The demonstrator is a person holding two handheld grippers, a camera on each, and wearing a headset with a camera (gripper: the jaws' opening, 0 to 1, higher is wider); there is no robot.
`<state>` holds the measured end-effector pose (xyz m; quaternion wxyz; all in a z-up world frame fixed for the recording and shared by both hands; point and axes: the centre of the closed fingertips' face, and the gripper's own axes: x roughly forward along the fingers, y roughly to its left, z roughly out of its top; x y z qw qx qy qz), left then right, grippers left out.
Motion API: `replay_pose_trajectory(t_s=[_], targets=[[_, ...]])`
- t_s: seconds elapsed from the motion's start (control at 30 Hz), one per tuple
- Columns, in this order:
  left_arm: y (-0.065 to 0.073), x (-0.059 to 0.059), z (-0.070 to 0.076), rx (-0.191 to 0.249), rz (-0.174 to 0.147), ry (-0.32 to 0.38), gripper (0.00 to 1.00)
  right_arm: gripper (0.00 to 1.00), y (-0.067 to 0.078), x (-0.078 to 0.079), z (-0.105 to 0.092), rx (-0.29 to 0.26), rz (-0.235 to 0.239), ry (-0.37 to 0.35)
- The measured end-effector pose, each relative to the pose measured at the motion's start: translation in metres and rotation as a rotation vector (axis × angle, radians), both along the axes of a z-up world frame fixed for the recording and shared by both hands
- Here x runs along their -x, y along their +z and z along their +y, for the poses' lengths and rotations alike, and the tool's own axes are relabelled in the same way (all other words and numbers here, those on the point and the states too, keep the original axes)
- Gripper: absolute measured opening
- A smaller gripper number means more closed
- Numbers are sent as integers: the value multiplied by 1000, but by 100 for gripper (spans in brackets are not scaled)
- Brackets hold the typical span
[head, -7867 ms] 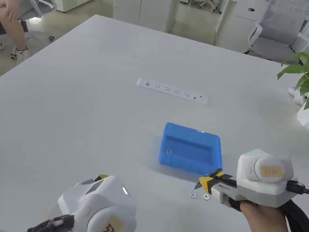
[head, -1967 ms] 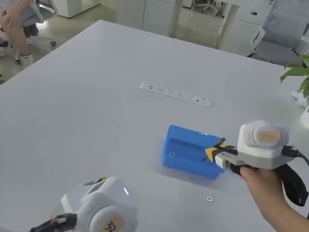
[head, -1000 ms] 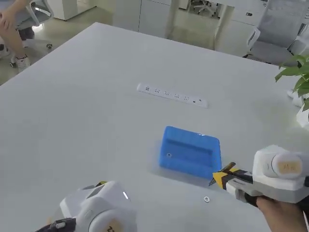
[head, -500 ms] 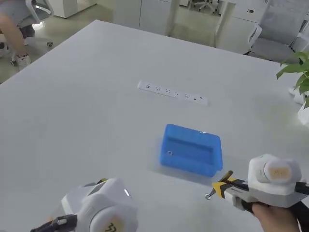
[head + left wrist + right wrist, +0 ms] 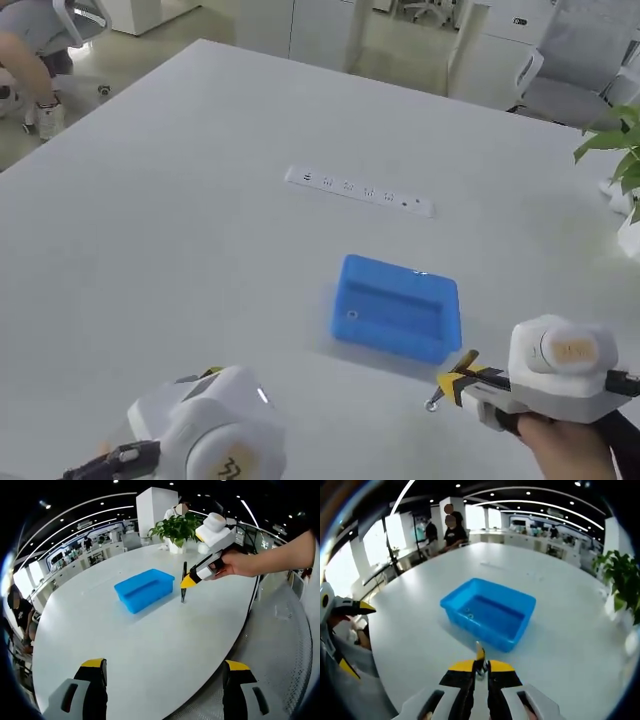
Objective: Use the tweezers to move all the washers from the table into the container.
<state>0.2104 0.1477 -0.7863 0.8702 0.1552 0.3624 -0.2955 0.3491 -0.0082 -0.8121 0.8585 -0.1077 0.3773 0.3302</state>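
Farthest left, my left gripper (image 5: 164, 665) hangs over the near part of the desk (image 5: 180, 200). Its jaws are spread wide with nothing between them, and it is well apart from the work, so I judge it has no part in the coming move.

Further right, toward the back, a white power strip (image 5: 358, 190) lies flat and out of the way. Nearer me sits the blue container (image 5: 397, 305), open at the top, with one washer (image 5: 352, 315) already on its floor by the left wall.

Just right of the container's near corner, a washer (image 5: 430, 406) lies on the bare desk. The tips of the tweezers (image 5: 437, 397) come down right at it (I cannot tell whether they have pinched it or merely touch it). The right gripper (image 5: 455, 376) is clenched on the tweezers' body and angles them down and to the left.

The relation that matters is that the container lies straight ahead along the tweezers' long axis, just beyond the washer. Its near wall (image 5: 485, 632) stands between them, so I would need to lift before carrying forward.

A potted plant (image 5: 610, 150) stands far right, clear of the path.
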Motion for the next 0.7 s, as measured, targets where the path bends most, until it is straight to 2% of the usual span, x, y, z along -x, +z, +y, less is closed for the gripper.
replay_pose_trajectory(t_s=[0.43, 0.7], targets=[[1, 1, -2, 3, 0, -4, 99, 4, -1, 0, -5, -2, -12, -7], [0, 1, -1, 3, 3, -1, 99, 4, -1, -1, -4, 1, 3, -19]])
